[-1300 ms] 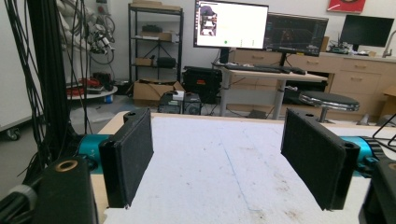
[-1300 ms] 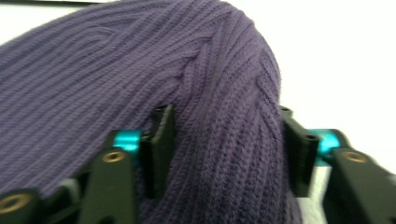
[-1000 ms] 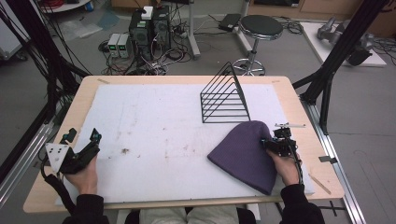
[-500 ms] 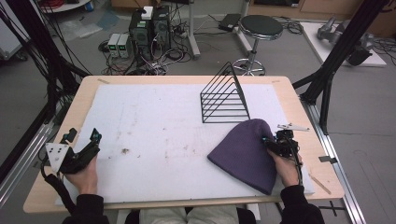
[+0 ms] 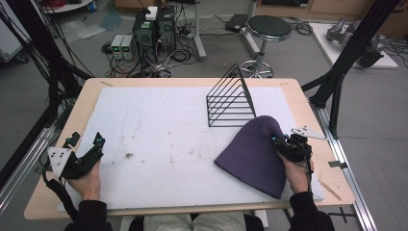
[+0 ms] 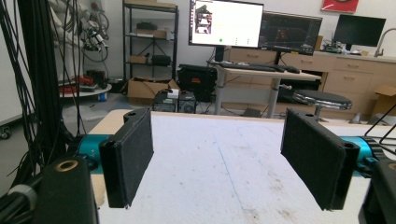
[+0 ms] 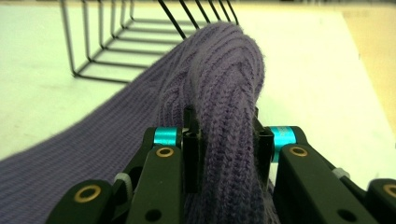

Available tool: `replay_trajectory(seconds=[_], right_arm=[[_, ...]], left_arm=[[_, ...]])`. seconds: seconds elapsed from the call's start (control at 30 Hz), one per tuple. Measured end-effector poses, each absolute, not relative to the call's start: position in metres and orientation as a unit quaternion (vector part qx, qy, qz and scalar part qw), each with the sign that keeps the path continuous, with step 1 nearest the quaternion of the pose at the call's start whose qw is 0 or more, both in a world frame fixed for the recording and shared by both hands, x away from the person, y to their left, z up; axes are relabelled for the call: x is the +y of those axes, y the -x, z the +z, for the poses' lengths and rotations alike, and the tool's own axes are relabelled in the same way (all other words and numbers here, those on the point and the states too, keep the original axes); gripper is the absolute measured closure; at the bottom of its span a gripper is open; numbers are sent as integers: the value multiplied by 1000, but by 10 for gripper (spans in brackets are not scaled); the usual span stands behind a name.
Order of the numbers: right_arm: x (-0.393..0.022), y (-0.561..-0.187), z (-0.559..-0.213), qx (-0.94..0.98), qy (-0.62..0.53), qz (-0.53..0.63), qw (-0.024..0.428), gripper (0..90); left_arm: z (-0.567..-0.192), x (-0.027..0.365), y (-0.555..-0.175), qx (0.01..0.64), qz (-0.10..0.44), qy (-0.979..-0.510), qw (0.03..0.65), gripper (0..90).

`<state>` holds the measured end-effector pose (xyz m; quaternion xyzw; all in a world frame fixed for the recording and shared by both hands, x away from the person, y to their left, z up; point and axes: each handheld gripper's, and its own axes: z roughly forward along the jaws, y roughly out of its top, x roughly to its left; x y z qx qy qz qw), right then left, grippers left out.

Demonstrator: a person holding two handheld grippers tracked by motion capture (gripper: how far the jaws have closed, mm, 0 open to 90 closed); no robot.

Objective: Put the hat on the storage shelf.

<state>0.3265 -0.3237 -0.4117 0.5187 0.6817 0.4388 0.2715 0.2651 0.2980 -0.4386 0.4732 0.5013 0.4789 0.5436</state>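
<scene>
My right claw (image 7: 224, 140) is clamped on a fold of the purple hat (image 5: 255, 151), which lies at the right of the tabletop (image 5: 159, 125) beside the wire rack (image 5: 230, 101). My left claw (image 6: 224, 163) rests wide open, holding nothing. Risk: stretchy knit slips free, or snags the rack wires.

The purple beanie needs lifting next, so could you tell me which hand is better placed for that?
Right. The right gripper is already shut on a fold of the purple beanie, while the left gripper sits open at the table's far side.
</scene>
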Motion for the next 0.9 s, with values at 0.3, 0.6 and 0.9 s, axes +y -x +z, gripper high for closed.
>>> replay_trajectory(seconds=[0.3, 0.6, 0.9], right_arm=[[-314, -312, -394, 677, -436, 497, 322, 732], [-302, -298, -375, 657, -388, 537, 360, 731], [-282, -286, -350, 634, -334, 573, 397, 731]], left_arm=[[-439, 297, -266, 501, 477, -475, 544, 255], [-439, 298, -265, 502, 474, -474, 547, 255], [-439, 297, -260, 503, 467, -469, 555, 256]])
